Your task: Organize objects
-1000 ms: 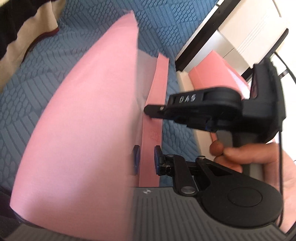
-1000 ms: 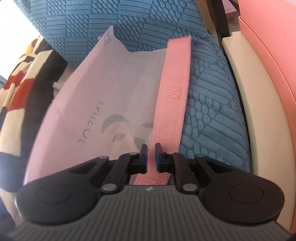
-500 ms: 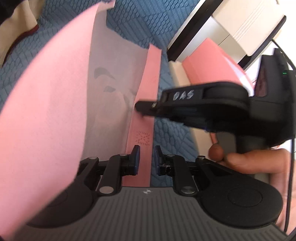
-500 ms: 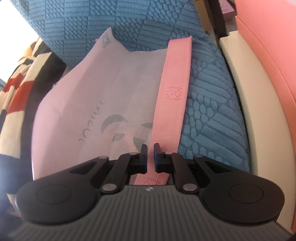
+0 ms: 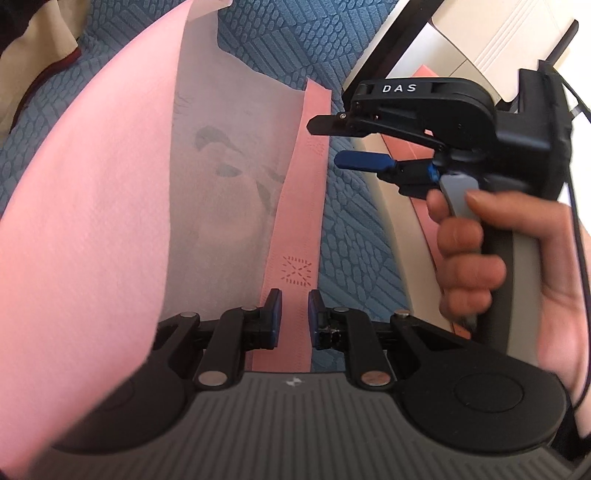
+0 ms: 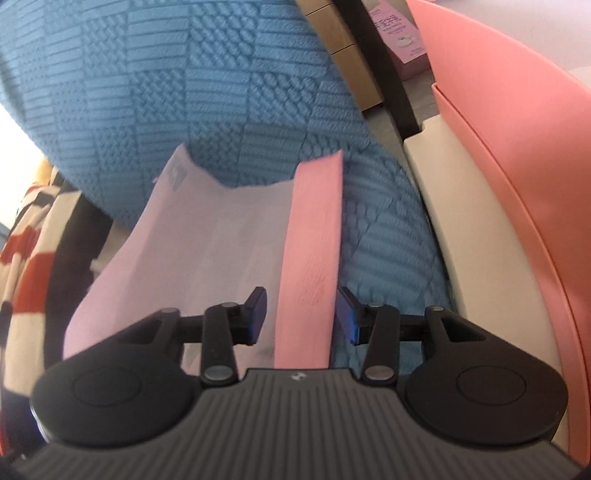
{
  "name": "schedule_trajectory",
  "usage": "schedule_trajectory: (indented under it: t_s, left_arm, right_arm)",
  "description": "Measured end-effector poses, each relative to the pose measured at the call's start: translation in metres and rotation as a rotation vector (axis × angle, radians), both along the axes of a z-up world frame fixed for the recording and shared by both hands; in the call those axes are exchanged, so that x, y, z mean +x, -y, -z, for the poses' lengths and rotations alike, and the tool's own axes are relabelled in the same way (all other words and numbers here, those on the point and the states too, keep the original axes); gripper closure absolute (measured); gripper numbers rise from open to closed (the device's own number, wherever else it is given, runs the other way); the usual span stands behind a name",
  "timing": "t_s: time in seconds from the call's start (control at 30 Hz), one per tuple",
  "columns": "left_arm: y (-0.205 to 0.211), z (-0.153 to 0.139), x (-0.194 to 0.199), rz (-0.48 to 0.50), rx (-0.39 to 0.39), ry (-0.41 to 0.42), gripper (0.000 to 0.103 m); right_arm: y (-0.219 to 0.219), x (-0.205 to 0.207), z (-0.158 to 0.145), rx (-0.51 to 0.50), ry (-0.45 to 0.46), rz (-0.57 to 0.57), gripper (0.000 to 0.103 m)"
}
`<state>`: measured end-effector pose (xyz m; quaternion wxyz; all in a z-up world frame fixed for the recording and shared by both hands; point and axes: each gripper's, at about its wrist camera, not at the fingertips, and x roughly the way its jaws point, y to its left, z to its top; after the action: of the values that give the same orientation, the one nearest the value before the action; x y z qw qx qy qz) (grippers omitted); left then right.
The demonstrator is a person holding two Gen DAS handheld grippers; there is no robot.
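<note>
A pink non-woven bag [image 5: 92, 221] lies on a blue textured cover [image 5: 354, 240], its near panel raised close to the lens on the left. Its pink handle strap [image 5: 295, 229] runs straight out from my left gripper [image 5: 295, 314], which is shut on it, the pads close together over the strap. In a person's hand [image 5: 472, 266], my right gripper [image 5: 330, 142] hangs just right of the strap's far end; its jaws are opening. In the right wrist view the strap [image 6: 314, 229] lies between the right gripper [image 6: 301, 314] pads, which do not touch it.
A salmon-pink box [image 6: 498, 147] on a cream ledge [image 6: 461, 221] borders the blue cover [image 6: 184, 92] on the right. A striped red, black and cream cloth [image 6: 22, 258] lies at the left. White furniture [image 5: 498, 33] and a dark frame stand beyond the cover.
The right gripper has let go of the strap, spread its jaws and drawn back to the right. The bag's raised panel has slid left, uncovering my left finger.
</note>
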<state>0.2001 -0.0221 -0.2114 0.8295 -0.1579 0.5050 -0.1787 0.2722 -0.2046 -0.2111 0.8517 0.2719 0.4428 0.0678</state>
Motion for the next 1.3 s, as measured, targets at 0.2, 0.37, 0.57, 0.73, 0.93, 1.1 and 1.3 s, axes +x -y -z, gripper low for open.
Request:
schedule_trajectory:
  t_s: [0.2,0.37,0.57,0.73,0.93,1.1,1.3]
  left_arm:
    - [0.001,0.000,0.002,-0.001,0.020,0.009,0.085]
    - [0.001,-0.001,0.001,-0.005,0.019,0.005,0.085]
    - [-0.003,-0.004,0.000,-0.030,0.023,0.006,0.085]
    - [-0.009,-0.002,0.003,-0.057,-0.007,-0.010,0.085]
    - [-0.011,-0.005,0.003,-0.073,-0.009,0.000,0.085]
    - [-0.015,-0.015,0.000,-0.099,-0.040,0.037,0.085]
    - [-0.012,-0.025,-0.008,-0.064,-0.115,0.079,0.076]
  right_arm:
    - [0.006,0.012,0.004,0.009,0.012,0.004,0.058]
    - [0.005,0.018,0.010,0.036,-0.006,-0.011,0.058]
    - [0.005,0.011,0.015,0.171,-0.055,-0.032,0.058]
    - [-0.002,-0.009,0.013,0.170,-0.082,-0.068,0.074]
    - [-0.012,-0.032,0.006,0.058,-0.088,-0.096,0.097]
    - [-0.015,-0.041,-0.001,0.025,-0.075,-0.100,0.099]
    - [-0.014,-0.045,-0.005,0.018,-0.082,-0.090,0.099]
